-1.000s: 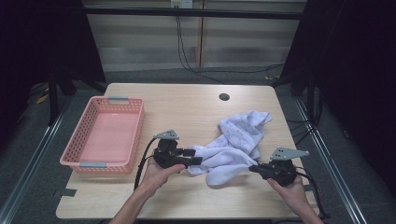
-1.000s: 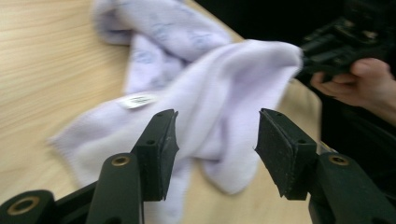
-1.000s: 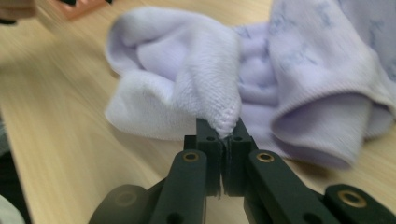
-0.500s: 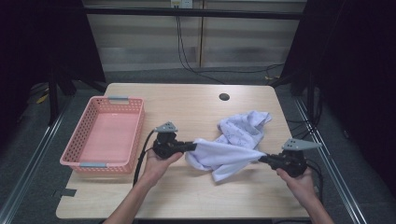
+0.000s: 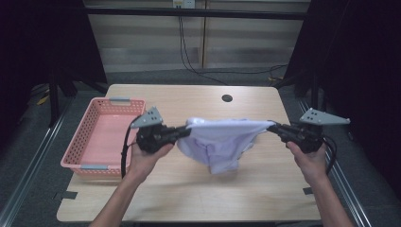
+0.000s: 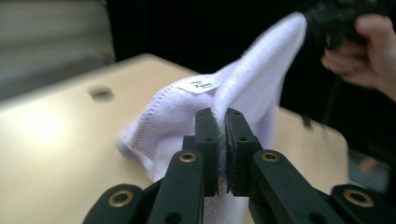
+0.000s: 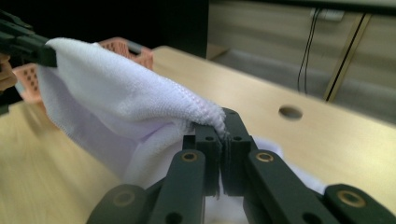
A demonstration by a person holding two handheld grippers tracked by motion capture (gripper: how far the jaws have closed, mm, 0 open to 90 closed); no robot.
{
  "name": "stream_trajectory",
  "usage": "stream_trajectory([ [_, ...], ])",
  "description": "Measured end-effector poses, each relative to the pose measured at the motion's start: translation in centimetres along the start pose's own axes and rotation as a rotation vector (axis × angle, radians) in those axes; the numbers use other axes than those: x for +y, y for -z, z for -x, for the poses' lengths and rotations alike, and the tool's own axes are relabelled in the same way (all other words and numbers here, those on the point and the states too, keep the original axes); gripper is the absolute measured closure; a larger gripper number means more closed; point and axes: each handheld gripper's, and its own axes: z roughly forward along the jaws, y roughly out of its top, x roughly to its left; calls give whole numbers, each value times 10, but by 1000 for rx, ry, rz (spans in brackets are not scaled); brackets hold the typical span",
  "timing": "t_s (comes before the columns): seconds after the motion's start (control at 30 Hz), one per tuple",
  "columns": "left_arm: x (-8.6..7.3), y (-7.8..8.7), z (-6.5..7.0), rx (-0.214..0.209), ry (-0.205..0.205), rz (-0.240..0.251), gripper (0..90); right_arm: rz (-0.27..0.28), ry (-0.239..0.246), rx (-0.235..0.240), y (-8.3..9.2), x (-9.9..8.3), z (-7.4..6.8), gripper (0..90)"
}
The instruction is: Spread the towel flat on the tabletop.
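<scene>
High view: a white terry towel (image 5: 222, 144), soft and looped in texture, hangs stretched between the left hand-held gripper (image 5: 185, 131) and the right hand-held gripper (image 5: 273, 126) above the pale wooden worktop (image 5: 189, 189). A pink plastic lattice basket (image 5: 101, 137), rectangular, holds nothing visible.

Left gripper view: 2 black jaws pinch the towel's stitched hem beside a small label (image 6: 200, 84).

Right gripper view: 2 black jaws pinch a towel edge.
</scene>
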Motion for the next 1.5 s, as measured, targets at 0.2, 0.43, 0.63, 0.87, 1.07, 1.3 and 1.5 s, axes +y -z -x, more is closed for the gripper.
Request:
stream_trajectory([
  [0.2,-74,-15,25,-94,17,-214,827,-176,-39,55,0,-66,-11,879],
  [0.43,-109,-10,33,-197,66,-346,633,-367,-60,110,0,-134,-28,857],
  [0.63,-97,-25,15,-85,119,-282,552,-396,-57,123,5,-136,-32,646],
  [0.87,-110,-58,-5,-52,128,-377,455,-300,-88,116,26,-128,-22,593],
  [1.07,-114,-61,8,-14,50,-420,585,-250,-109,114,33,-126,-14,594],
  [1.3,-114,-56,5,-41,44,-398,823,-313,-122,47,16,-136,-2,581],
  [1.5,-110,-36,-1,-61,95,-309,830,-384,-115,29,-1,-145,11,532],
])
